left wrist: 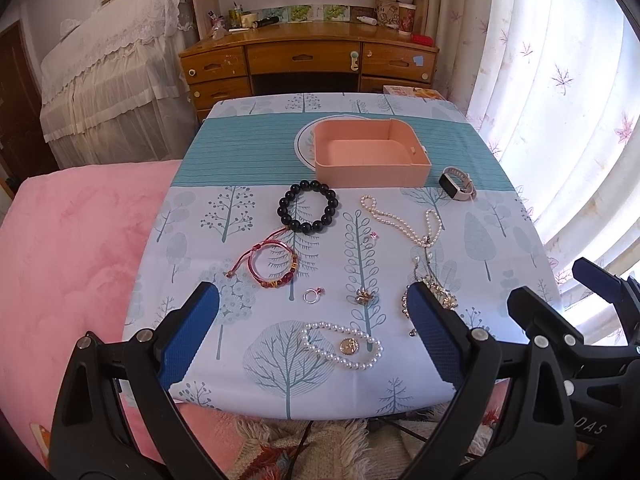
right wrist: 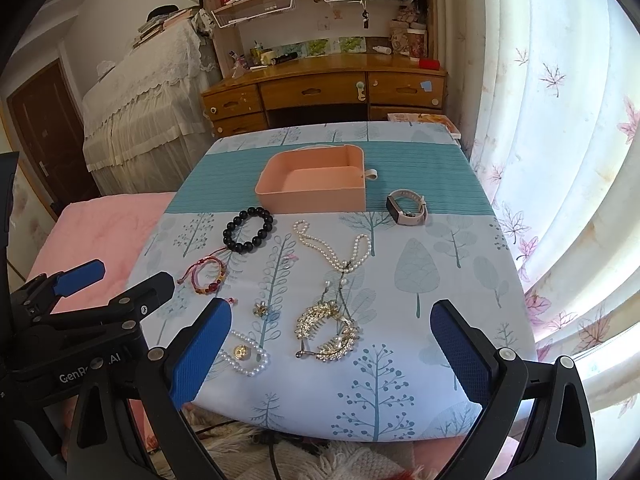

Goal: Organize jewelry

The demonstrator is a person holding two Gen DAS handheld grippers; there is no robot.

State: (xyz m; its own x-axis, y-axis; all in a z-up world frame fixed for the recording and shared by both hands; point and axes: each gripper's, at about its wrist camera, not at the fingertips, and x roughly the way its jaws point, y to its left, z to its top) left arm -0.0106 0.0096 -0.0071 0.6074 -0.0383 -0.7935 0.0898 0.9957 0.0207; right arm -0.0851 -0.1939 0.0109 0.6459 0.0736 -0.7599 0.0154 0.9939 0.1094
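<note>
An empty pink box stands at the far middle of the table. In front of it lie a black bead bracelet, a red cord bracelet, a pearl necklace, a watch, a ring, a small brooch, a pearl bracelet with a gold charm and gold hair combs. My left gripper and right gripper are open and empty above the near edge.
The table has a tree-print cloth. A pink blanket lies to the left. A wooden desk stands behind, and curtains hang on the right. A fringed rug lies below the near edge.
</note>
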